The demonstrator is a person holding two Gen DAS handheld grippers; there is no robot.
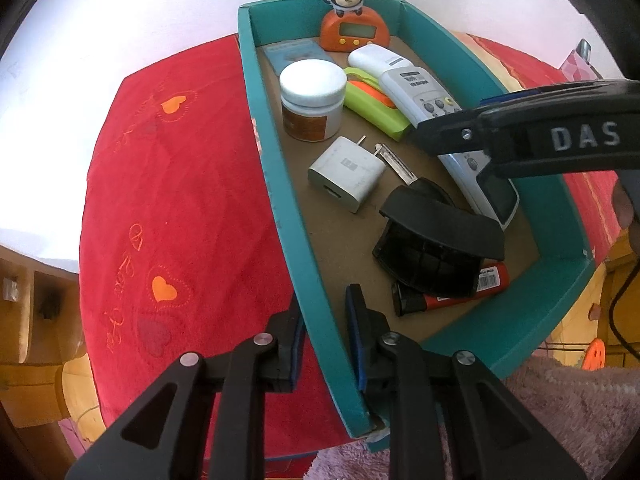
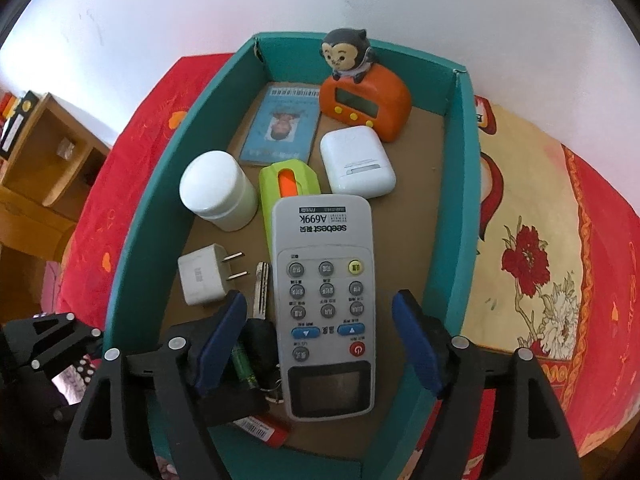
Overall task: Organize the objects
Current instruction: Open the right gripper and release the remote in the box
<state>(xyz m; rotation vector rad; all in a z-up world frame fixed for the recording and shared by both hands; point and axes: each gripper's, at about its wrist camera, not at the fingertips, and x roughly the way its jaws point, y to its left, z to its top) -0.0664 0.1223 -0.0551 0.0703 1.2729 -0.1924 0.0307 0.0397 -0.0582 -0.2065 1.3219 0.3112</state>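
A teal box (image 1: 280, 184) (image 2: 132, 240) on a red blanket holds several objects. A white remote (image 2: 324, 300) (image 1: 424, 104) lies along its middle. My right gripper (image 2: 320, 340) is open, with its blue pads on either side of the remote's lower half; it does not grip it. My left gripper (image 1: 326, 340) is closed on the box's near left wall, one pad outside and one inside. In the box are a white jar (image 1: 312, 100) (image 2: 218, 190), a white charger (image 1: 346, 174) (image 2: 202, 276), a key (image 1: 394, 160) (image 2: 262, 288), a black holder (image 1: 436, 244) and a red lighter (image 1: 452, 290).
At the box's far end stand an orange monkey clock (image 2: 366, 100) (image 1: 354, 26), a blue card (image 2: 282, 126), a white earbud case (image 2: 356, 164) and a green case (image 2: 286, 188). A floral cloth (image 2: 528, 248) lies right of the box. A wooden shelf (image 2: 44, 156) stands at left.
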